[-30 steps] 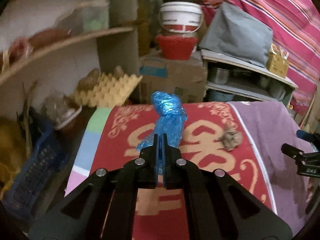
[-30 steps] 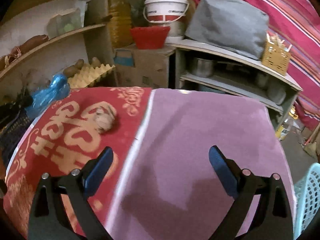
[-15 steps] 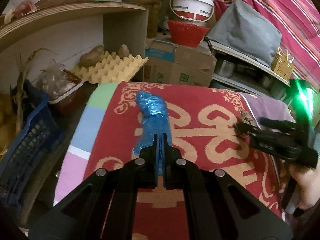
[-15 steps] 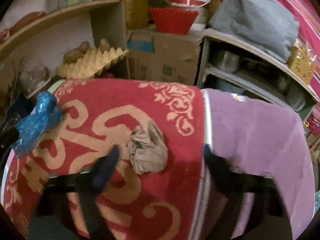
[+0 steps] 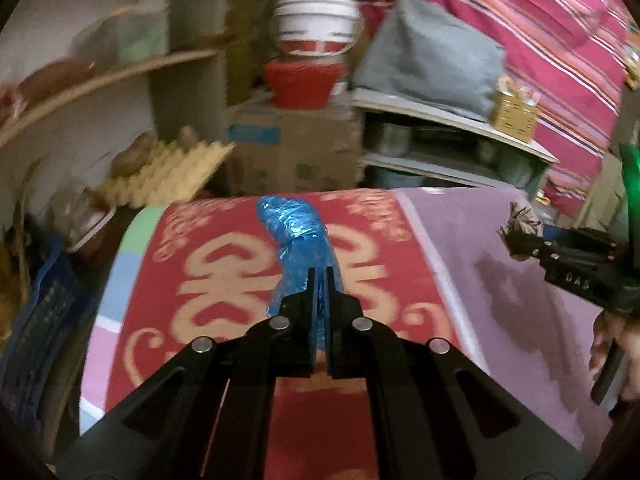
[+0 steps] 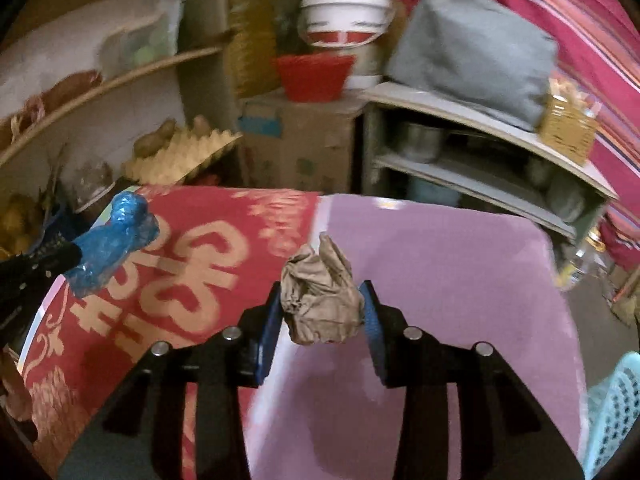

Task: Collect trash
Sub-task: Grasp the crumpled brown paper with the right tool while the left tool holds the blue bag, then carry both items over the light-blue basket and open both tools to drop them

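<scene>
Two bits of trash are in our claws. Our left gripper (image 5: 319,276) is clamped on a blue plastic bag (image 5: 298,236); our right gripper (image 6: 320,304) is closing on a crumpled brown paper (image 6: 320,300), its pads touching both sides.

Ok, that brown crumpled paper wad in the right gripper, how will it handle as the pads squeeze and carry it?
The crumpled paper wad looks light and springy, so it will probably crush as the right gripper goes on closing. Its loose creased folds suggest the pads may hold only outer layers, so it could slip. Being irregular, it is unlikely to roll if dropped on the cloth.
</scene>
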A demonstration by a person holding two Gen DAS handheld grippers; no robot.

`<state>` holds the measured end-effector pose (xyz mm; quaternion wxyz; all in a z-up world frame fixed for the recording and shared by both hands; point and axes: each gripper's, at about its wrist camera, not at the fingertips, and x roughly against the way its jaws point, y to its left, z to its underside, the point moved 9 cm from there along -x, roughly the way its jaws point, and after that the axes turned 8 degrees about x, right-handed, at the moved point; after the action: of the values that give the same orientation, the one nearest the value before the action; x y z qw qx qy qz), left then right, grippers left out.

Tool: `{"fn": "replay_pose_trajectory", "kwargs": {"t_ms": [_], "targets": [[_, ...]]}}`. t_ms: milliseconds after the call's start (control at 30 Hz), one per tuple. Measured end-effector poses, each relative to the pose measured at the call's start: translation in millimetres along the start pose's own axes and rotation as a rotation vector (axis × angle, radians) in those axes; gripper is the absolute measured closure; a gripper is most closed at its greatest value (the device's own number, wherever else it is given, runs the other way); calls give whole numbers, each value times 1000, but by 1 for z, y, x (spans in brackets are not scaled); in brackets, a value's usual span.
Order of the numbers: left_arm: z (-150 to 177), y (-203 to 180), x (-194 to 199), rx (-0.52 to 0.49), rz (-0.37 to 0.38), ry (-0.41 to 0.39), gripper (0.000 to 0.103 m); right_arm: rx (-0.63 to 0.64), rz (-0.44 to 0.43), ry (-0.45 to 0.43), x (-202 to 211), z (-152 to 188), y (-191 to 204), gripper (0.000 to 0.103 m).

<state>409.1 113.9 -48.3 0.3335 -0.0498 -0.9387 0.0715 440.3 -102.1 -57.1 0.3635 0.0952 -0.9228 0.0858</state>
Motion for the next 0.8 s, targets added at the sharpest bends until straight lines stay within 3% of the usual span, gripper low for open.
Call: {"fn": "replay_pose_trajectory", "kwargs": {"t_ms": [200,400,600,800], "targets": [[6,-98,25,-78,86,-21,102,-93,89,-21,68,41,-103,64],[25,-204,45,-121,226,-21,102,-212,206,-51,130,99,-208,64],[56,-306,47,-181,314,8,102,-354,261,-71,157,157,-290,64],[83,-388,46,-245,387,39,102,-396,279,-74,166,176,-332,64]]}}
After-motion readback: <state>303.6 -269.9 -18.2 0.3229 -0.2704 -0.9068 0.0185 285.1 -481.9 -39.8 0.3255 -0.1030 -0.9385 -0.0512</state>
